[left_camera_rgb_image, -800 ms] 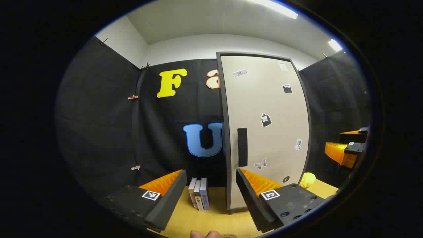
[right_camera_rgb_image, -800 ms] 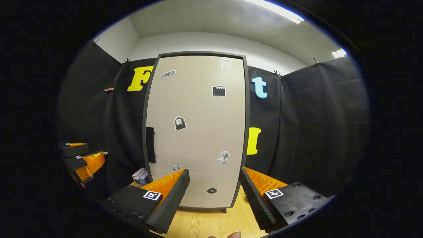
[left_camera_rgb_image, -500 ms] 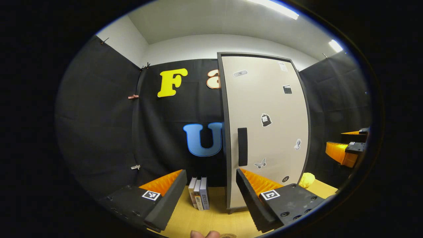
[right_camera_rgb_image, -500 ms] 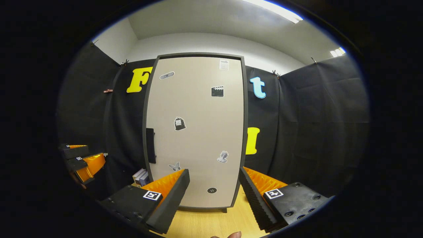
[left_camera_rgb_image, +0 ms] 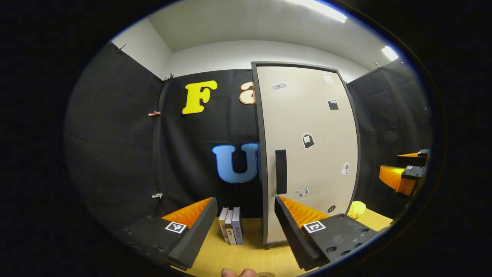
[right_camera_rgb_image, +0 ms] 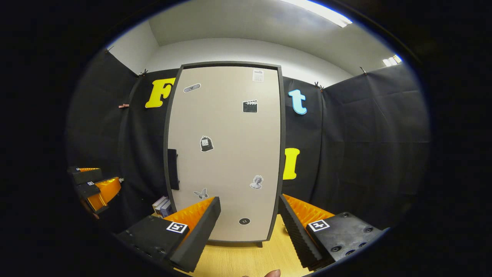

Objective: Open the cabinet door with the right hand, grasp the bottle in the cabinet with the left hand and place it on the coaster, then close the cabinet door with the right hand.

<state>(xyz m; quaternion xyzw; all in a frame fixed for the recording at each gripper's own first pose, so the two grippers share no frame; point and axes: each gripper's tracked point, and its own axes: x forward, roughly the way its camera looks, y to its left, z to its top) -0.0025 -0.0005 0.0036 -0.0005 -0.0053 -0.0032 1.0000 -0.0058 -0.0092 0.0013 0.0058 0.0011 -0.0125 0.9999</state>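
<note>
Two open grippers face a cabinet door (right_camera_rgb_image: 225, 154) that is fully closed, so the bottle, presumably inside, is hidden and its place cannot be told; no coaster can be made out on the table (left_camera_rgb_image: 246, 256) either.

Farthest left, in the left gripper view, the left gripper (left_camera_rgb_image: 244, 227) hangs with jaws apart and empty, pointed at the door's handle edge. Just beyond its fingers three books (left_camera_rgb_image: 231, 230) stand upright on the table beside the cabinet's left side; a careless reach could knock them over.

Next comes the dark vertical handle (left_camera_rgb_image: 281, 171), on the door's left edge. The main risk is judged to lie here: the right gripper (right_camera_rgb_image: 249, 227), jaws wide and holding nothing, aims at the door's middle, well to the right of the handle (right_camera_rgb_image: 173, 169). It has to travel across, and closing early would only scrape the flat panel.

Right of the cabinet a small yellow object (left_camera_rgb_image: 357, 209) lies on the table, clear of the door's path.
</note>
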